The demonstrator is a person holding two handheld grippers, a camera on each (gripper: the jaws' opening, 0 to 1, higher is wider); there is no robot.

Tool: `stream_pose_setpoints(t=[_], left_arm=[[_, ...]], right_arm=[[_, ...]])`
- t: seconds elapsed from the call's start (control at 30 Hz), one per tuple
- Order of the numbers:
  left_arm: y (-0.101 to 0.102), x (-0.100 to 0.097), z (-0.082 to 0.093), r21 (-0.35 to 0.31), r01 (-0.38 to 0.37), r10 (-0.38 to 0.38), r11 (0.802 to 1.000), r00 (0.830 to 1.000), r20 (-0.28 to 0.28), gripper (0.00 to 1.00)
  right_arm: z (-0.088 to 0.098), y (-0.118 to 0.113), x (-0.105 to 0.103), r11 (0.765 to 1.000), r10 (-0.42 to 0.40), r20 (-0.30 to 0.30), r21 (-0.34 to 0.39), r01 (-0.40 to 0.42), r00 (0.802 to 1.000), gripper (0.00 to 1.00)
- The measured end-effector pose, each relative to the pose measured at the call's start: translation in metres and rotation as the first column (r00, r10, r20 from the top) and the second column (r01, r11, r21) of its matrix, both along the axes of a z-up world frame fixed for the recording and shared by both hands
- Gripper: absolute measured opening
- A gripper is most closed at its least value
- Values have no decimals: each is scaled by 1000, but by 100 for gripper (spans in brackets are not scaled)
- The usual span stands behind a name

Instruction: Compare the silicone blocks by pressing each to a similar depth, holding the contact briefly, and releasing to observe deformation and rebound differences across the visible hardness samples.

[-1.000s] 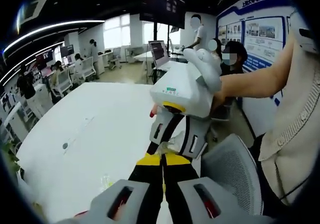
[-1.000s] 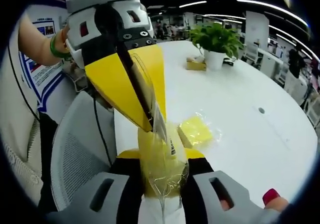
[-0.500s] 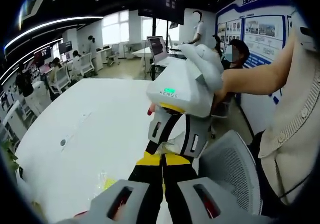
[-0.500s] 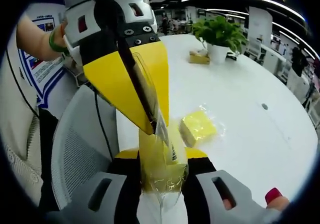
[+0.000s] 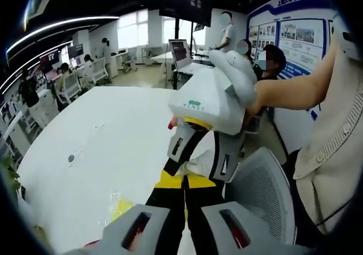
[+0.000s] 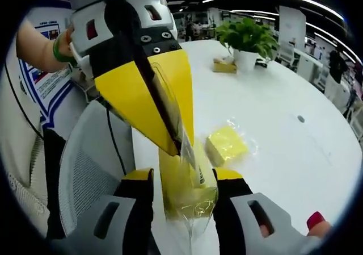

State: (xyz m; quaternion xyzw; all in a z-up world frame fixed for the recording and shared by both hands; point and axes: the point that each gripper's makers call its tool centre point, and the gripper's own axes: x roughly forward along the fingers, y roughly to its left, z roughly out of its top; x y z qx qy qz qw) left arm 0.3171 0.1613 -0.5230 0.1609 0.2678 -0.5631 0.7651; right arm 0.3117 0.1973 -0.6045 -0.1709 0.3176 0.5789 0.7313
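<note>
left gripper view: left claw (image 5: 184,182) rises from bottom centre, yellow tips pressed together on a clear bag edge, meeting the right claw (image 5: 195,153) that comes down from upper right; the bag is mostly hidden between them there. a hand (image 5: 241,76) grips the right unit's white body, bare arm running off to the right edge. white worktop (image 5: 96,153) fills the left half; a bit of yellow bagged block (image 5: 120,208) shows at lower left just beside the claw base. grey mesh chair (image 5: 266,189) at lower right, office with people and a wall poster (image 5: 289,39) in the upper part. right gripper view: right claw (image 6: 182,178) at bottom centre has its jaws parted around a yellow silicone block in clear bag (image 6: 184,184), pads looking just off its sides; can't tell for sure whether they touch. left claw (image 6: 182,144) comes in from upper left, closed, pinching the bag's top edge. second yellow block in bag (image 6: 227,144) lies on the worktop (image 6: 283,124) just right of centre, apart from both claws. potted plant (image 6: 247,39) and a small tan box (image 6: 225,66) at upper centre-right. mesh chair (image 6: 91,153) at left.
</note>
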Motion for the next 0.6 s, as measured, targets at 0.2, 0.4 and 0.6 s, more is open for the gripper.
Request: stream_pose_setpoints(t=[0.2,0.4,0.6], left_arm=[[3,1,-3,-8,-19,19,1000,1000,-20,0],[5,3,-11,-7,-35,35,999,998,-54,0],[5,6,-21,-10,-47,46,999,996,-76,0]], right_arm=[[4,0,5,999,-38,20,33,37,999,50],[10,-9,9,994,-94,49,57,91,994,57],[30,-26,10,972,-194,102,156,176,976,62]])
